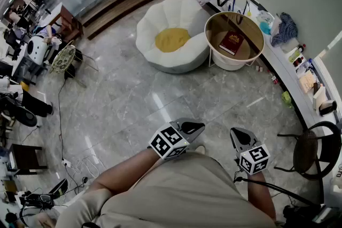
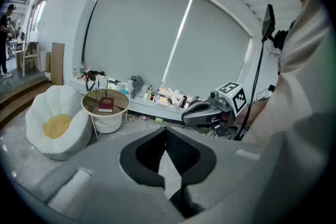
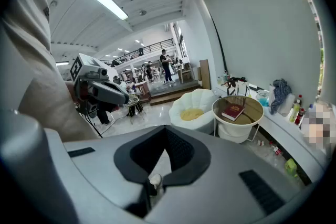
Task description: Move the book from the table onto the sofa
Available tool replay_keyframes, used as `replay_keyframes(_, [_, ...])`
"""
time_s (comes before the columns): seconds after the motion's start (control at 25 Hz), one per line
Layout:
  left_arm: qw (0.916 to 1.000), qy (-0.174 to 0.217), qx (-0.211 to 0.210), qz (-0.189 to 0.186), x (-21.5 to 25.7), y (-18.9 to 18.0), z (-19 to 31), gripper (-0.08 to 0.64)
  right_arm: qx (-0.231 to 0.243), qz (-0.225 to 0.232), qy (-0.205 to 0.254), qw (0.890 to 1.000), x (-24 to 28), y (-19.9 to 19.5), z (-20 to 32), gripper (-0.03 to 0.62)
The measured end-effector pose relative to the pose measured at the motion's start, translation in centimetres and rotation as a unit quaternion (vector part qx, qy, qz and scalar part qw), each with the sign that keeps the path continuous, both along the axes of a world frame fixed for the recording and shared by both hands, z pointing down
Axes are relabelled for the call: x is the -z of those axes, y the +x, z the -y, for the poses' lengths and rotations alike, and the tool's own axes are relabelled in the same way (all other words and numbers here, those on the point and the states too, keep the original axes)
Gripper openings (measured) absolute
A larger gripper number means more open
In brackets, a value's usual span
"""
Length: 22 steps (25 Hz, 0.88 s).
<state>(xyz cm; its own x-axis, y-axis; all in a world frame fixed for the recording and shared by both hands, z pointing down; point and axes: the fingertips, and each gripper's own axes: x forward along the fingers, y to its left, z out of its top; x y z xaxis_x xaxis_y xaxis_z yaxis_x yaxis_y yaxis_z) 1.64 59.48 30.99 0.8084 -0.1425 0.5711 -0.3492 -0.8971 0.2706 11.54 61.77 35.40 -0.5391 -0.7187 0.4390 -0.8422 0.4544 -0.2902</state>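
Note:
A dark red book [image 1: 231, 42] lies on the round glass-topped table [image 1: 216, 24] at the far side of the room, also seen as the book [image 2: 105, 104] and the book [image 3: 233, 111]. Left of the table stands the white flower-shaped sofa [image 1: 163, 13] with a yellow cushion [image 1: 171, 39]. My left gripper [image 1: 193, 127] and right gripper [image 1: 239, 138] hang close to my body, well short of the table. Both are shut with nothing between the jaws. In each gripper view the other gripper shows to the side.
A long white ledge [image 1: 283, 64] crowded with bottles, cloths and small items runs along the right wall behind the table. A black chair [image 1: 312, 151] stands at the right. Steps [image 1: 123, 0], desks and people fill the far left. Cables [image 1: 69, 160] lie on the marble floor.

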Motion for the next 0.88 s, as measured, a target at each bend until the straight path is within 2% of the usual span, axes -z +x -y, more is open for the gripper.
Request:
replay_keyframes(0.2, [0.9999,-0.010,-0.001,-0.014,-0.6,1.0,2.2,0.006,-0.001,-0.008,-0.010,1.000,-0.8,0.3,1.7,0.012])
replay_keyframes(0.36, [0.9995,-0.024,0.006,-0.019,-1.5,-1.2,6.0,0.006,0.001,-0.008,-0.019,1.000,-1.4,-1.5,5.5,0.012])
replay_keyframes(0.56, [0.9983,-0.029,0.005,-0.050,-2.7,-3.8,14.1,0.008,-0.015,0.022,-0.039,0.999,-2.8,-4.2,12.7,0.012])
replay_keyframes(0.76, [0.9971,-0.045,0.000,-0.062,-3.4,-9.0,23.7,0.011,-0.046,0.009,-0.033,0.998,-3.3,-7.8,22.5,0.020])
replay_keyframes(0.88, [0.9965,-0.061,-0.014,-0.055,-5.1,-9.8,28.9,0.068,-0.093,0.018,-0.038,0.995,-4.7,-6.9,27.6,0.105])
